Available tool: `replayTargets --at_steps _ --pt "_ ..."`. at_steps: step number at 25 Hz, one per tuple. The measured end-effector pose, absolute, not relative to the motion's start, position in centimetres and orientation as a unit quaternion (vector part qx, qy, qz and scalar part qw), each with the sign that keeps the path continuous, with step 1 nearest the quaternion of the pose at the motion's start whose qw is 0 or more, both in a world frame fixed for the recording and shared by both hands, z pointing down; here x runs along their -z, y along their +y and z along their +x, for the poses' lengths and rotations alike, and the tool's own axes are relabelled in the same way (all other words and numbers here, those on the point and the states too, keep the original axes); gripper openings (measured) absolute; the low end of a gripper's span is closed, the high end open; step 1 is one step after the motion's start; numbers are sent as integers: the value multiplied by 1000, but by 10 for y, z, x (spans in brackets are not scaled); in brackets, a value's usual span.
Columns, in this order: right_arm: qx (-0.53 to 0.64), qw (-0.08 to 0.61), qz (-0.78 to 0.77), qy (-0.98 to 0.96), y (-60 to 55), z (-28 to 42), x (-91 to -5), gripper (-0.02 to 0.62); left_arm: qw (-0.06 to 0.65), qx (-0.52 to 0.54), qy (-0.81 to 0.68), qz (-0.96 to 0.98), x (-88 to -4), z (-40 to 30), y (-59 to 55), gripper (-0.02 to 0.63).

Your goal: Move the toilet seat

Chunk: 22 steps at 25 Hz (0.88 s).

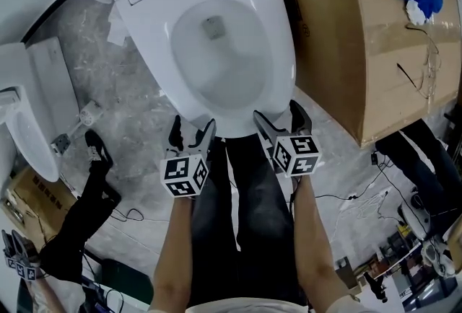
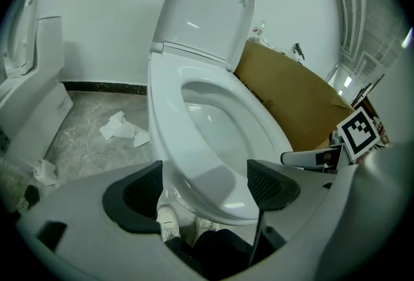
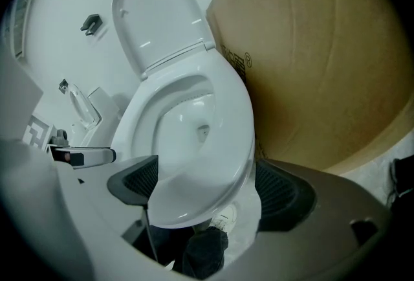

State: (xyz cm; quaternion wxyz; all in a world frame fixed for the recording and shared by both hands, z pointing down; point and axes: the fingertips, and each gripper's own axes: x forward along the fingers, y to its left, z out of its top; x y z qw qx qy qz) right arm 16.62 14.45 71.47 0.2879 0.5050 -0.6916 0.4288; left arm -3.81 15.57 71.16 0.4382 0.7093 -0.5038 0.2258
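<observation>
A small dark brand print is sitting on the hinge strip behind the toilet seat (image 1: 279, 45), too small to read. The brown cardboard box (image 1: 339, 37) standing right of the toilet is carrying printed marks that I cannot make out either. Black-and-white square markers are showing on each gripper's cube. The seat, a glossy white oval ring, is lying flat on the bowl, while the smooth rounded lid (image 2: 207, 8) is standing upright behind it. Grey veined stone floor is spreading left of the toilet, with crumpled paper scraps (image 2: 119, 127) lying on it. Both forearms are reaching down toward the toilet's front rim, grippers tilting steeply downward. The left gripper (image 1: 192, 130) and right gripper (image 1: 280, 117) are each holding their ribbed dark pads wide apart, straddling the seat's front edge without clamping it.
</observation>
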Motion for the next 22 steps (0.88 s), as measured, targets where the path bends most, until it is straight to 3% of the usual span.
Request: replayTargets --at_steps 22 --pt "-441 280 489 -699 138 164 -733 439 456 -221 -498 704 -730 -41 146 400"
